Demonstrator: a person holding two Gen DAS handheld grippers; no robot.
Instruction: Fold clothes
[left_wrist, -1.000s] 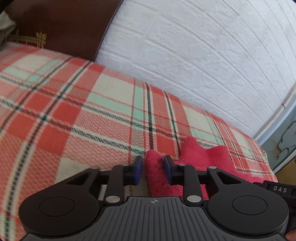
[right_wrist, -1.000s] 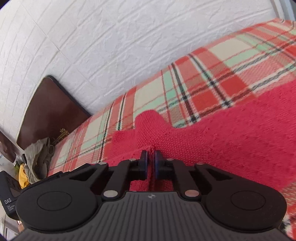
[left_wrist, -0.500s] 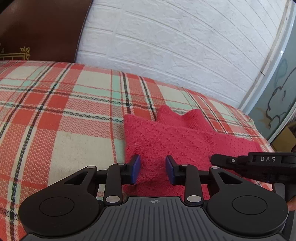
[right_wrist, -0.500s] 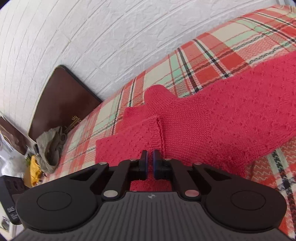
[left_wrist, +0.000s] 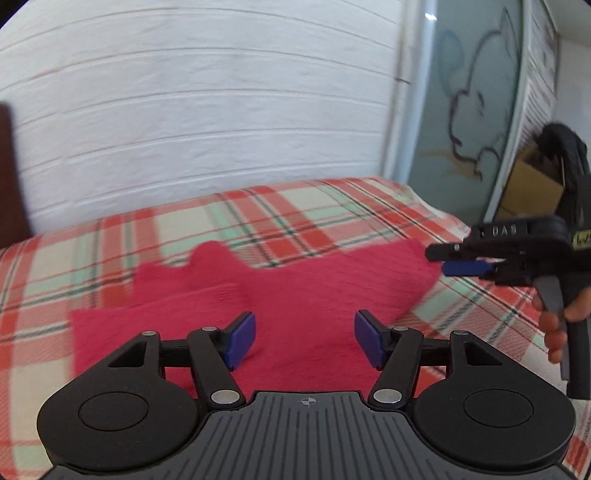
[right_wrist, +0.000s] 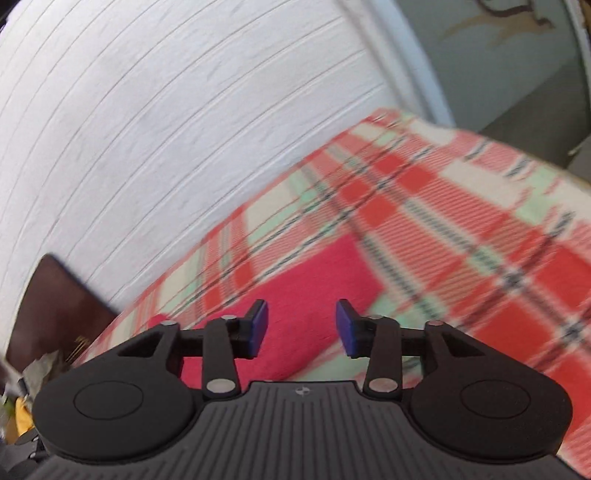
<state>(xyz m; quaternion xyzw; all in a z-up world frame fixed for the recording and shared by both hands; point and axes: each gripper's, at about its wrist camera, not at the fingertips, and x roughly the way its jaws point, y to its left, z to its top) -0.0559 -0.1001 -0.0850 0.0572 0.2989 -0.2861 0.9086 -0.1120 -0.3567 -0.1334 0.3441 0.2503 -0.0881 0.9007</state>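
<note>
A red knitted garment (left_wrist: 295, 291) lies flat on the plaid blanket (left_wrist: 295, 214), with one flap folded over its left part. My left gripper (left_wrist: 304, 341) hovers open just above its near edge, nothing between the blue pads. In the left wrist view the right gripper (left_wrist: 452, 260) floats at the garment's right end, held by a hand (left_wrist: 557, 321). In the right wrist view, which is motion-blurred, the right gripper (right_wrist: 301, 326) is open over the garment's (right_wrist: 314, 291) end, holding nothing.
A white brick-pattern wall (left_wrist: 221, 129) runs behind the bed. A pale door with a drawn outline (left_wrist: 472, 110) stands at the right. A dark brown headboard (right_wrist: 51, 306) and some crumpled cloth (right_wrist: 40, 369) are at the far left.
Both grippers have opened and let go of the red garment, now lying folded on the blanket. Both have pulled back and swung right; the right gripper was shut on the cloth before.
</note>
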